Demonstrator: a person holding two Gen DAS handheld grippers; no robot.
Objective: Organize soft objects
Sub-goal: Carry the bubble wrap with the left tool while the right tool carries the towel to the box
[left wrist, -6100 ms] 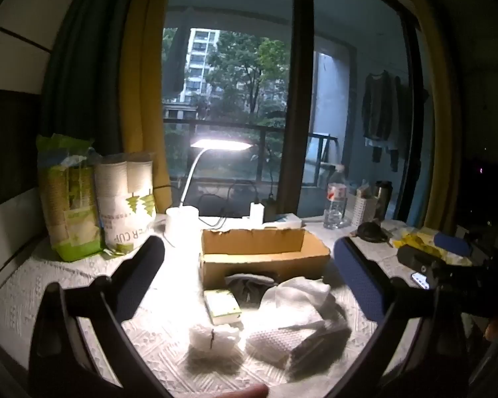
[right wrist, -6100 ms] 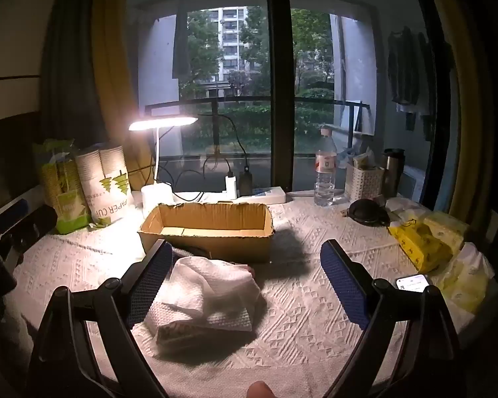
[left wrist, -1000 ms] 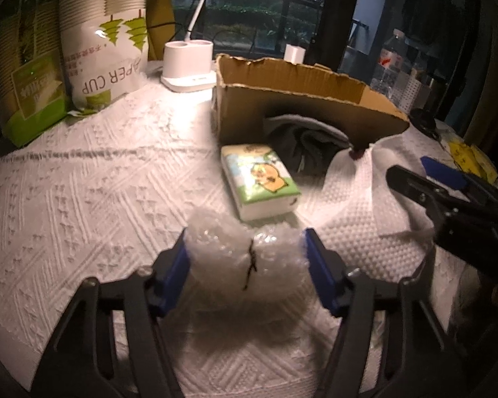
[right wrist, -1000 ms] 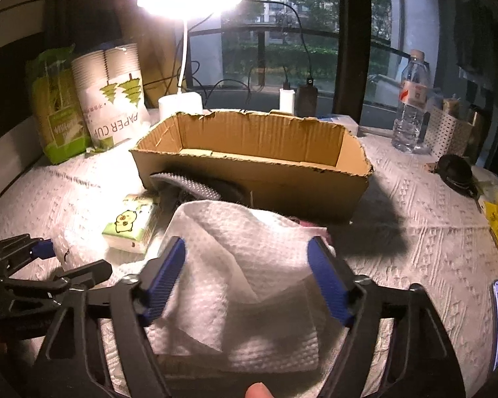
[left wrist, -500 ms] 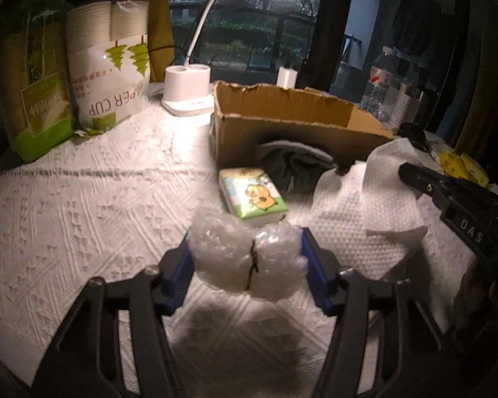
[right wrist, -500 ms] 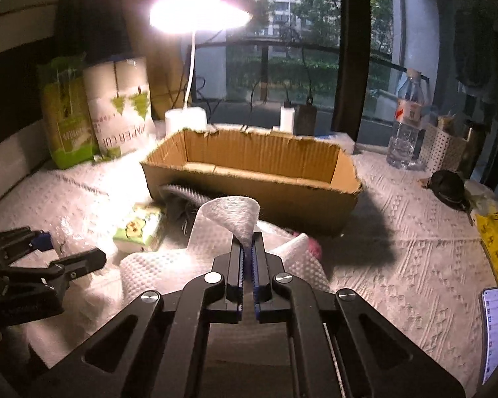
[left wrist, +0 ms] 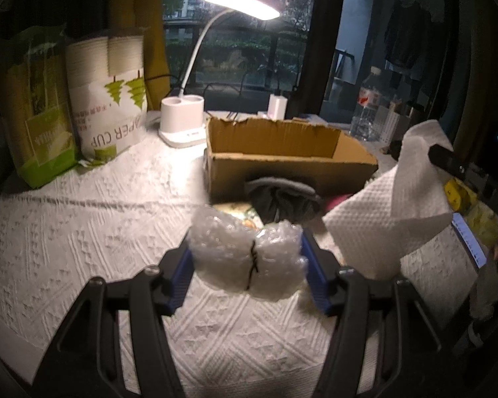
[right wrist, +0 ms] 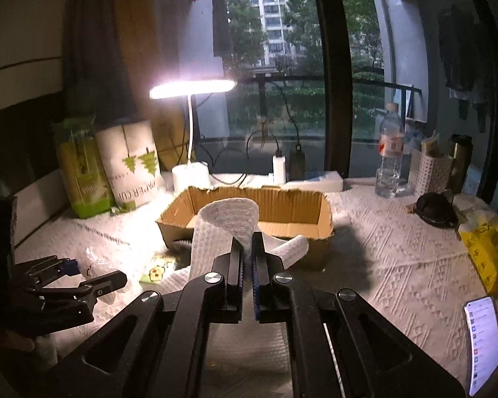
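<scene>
Left wrist view: left gripper (left wrist: 245,265) clamps bubble wrap (left wrist: 247,260), lifted at 6 o'clock of box (left wrist: 289,162), right gripper (right wrist: 246,262) pinches paper towel (right wrist: 227,229); both look mid-carry, next drop into box.

Left gripper (left wrist: 247,263): its blue pads squeeze a bubble wrap bundle (left wrist: 247,258) from both sides.
Bundle: see-through and puffy, tied in the middle with a black string.
Paper towel (left wrist: 388,219): white, held up at the right by the right gripper's (left wrist: 443,157) dark tip.
Cardboard box (left wrist: 282,156): open on top, behind the bundle.
Dark cloth (left wrist: 282,199): bunched just in front of the box (partly hidden).
Lamp (left wrist: 242,1): on, shining over the white tablecloth (left wrist: 83,225).
Paper cup bags (left wrist: 109,99): standing far left.
</scene>
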